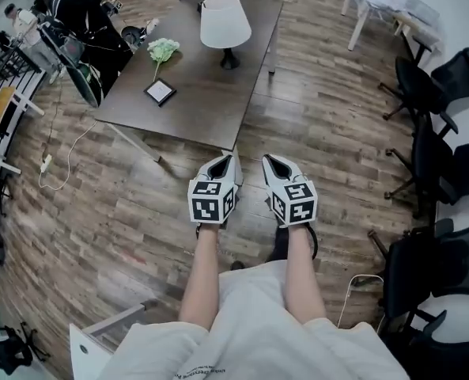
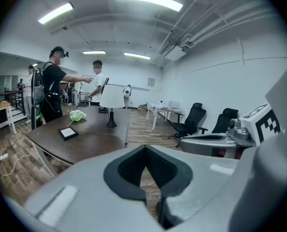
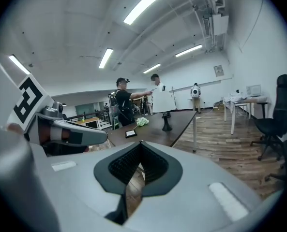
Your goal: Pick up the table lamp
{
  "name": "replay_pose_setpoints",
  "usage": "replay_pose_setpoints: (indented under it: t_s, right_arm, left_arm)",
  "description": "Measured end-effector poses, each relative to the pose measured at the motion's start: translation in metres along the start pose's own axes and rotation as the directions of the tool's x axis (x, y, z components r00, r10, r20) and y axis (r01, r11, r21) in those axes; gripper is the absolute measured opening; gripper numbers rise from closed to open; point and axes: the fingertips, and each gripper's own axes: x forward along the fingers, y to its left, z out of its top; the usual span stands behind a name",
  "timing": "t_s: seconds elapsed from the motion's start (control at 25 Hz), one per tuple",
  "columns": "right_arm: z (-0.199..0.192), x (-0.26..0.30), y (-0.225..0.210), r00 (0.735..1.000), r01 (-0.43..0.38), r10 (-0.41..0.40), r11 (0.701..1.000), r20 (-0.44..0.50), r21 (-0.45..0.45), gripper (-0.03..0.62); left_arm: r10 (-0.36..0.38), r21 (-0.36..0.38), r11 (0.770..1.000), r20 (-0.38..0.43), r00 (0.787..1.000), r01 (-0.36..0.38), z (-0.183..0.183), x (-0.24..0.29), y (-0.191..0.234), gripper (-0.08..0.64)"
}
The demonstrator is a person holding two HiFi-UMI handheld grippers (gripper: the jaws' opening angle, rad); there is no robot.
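Note:
The table lamp (image 1: 225,22) has a white shade and a black foot. It stands upright toward the far end of a dark brown table (image 1: 202,101). In the left gripper view the lamp (image 2: 112,97) is small and far ahead, and the right gripper view shows the lamp (image 3: 163,102) well beyond the jaws. My left gripper (image 1: 225,163) and right gripper (image 1: 276,165) are side by side over the wooden floor, short of the table's near corner. Both are shut with nothing in them, as the left gripper (image 2: 144,150) and right gripper (image 3: 140,145) show.
On the table lie a bunch of pale green flowers (image 1: 164,50) and a small black-framed tablet (image 1: 160,91). Two people (image 2: 53,93) stand at the table's far left. Black office chairs (image 1: 436,85) line the right side, and a white cable (image 1: 60,161) lies on the floor at left.

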Motion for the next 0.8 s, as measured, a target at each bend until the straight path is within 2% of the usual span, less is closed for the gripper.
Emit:
replay_pose_setpoints:
  t_s: [0.12,0.2,0.32,0.52,0.8]
  right_arm:
    - [0.017,0.025,-0.024,0.997,-0.074,0.073,0.996,0.009,0.053,0.026]
    - [0.028,0.039,-0.041,0.995,-0.095,0.094,0.992,0.021,0.082,0.026]
    - [0.041,0.057,-0.062,0.993,-0.121,0.120,0.990,0.018,0.066,0.026]
    - [0.062,0.082,-0.098,0.986,-0.165,0.164,0.982,0.024,0.094,0.026]
    - [0.075,0.117,-0.148,0.977,-0.211,0.212,0.976,-0.017,0.055,0.028]
  left_arm:
    - [0.030,-0.014,0.999,0.008,1.000,-0.030,0.017,0.033,0.005,0.001]
    - [0.037,-0.018,0.999,0.001,0.999,-0.037,0.026,0.052,0.006,0.001]
    - [0.061,-0.023,0.998,-0.013,0.998,-0.061,0.039,0.077,0.011,0.001]
    - [0.103,-0.048,0.993,-0.008,0.995,-0.103,0.067,0.114,0.015,0.001]
    - [0.164,-0.069,0.984,-0.002,0.987,-0.163,0.095,0.171,0.020,0.001]
